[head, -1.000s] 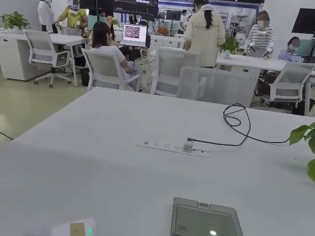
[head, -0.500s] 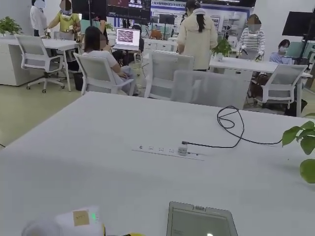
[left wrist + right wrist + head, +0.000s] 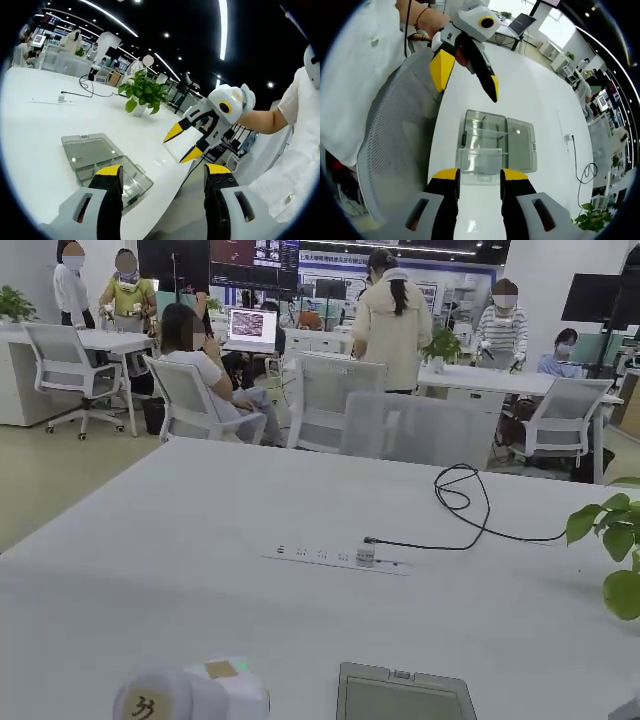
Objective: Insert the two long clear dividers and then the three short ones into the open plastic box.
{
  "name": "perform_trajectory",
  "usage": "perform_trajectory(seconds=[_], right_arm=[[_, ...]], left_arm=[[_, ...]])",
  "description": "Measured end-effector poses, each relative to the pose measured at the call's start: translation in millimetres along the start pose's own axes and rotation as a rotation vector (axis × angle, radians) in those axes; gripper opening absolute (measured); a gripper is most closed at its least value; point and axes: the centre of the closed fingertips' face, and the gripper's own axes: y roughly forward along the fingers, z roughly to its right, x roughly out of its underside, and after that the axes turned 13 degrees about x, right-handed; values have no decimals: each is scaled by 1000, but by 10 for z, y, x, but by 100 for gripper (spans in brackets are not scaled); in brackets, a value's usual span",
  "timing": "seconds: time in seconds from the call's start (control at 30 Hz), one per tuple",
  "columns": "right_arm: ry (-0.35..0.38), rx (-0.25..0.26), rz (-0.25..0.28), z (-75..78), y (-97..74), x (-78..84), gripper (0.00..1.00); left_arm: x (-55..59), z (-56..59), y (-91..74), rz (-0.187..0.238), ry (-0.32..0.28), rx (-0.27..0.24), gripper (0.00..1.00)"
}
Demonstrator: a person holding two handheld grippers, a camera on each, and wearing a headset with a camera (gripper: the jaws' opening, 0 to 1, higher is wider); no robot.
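The clear plastic box [image 3: 482, 131] lies open on the white table, its lid [image 3: 521, 142] folded flat beside the base. A clear strip crosses the base. My right gripper [image 3: 479, 175] is shut on a clear divider [image 3: 480, 161], held just short of the box's near edge. In the left gripper view the right gripper [image 3: 182, 144] hovers over the table's edge to the right of the box [image 3: 100, 160]. My left gripper [image 3: 162, 170] is open and holds nothing; it hangs above the box's far side [image 3: 466, 87]. A gripper's white housing [image 3: 190, 695] shows beside the lid [image 3: 405, 695].
A power strip [image 3: 335, 558] with a black cable [image 3: 470, 510] lies mid-table. A potted plant [image 3: 142, 95] stands near the table's right edge. A grey mesh chair [image 3: 395, 140] sits against the near edge. People and office chairs are beyond the far side.
The head camera has shifted, so the room sits differently in the picture. A gripper's white housing has risen into the bottom left of the head view. The box lid stays at the bottom edge.
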Motion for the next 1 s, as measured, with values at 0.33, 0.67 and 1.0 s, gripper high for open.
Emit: perform_trajectory(seconds=[0.33, 0.67, 1.0], right_arm=[[-32, 10, 19, -36, -31, -235, 33], [-40, 12, 33, -71, -76, -387, 33], [-47, 6, 31, -103, -88, -429, 33]], left_arm=[[75, 51, 193, 54, -259, 36, 42], [117, 102, 332, 92, -398, 72, 26], [141, 142, 383, 109, -482, 98, 7]])
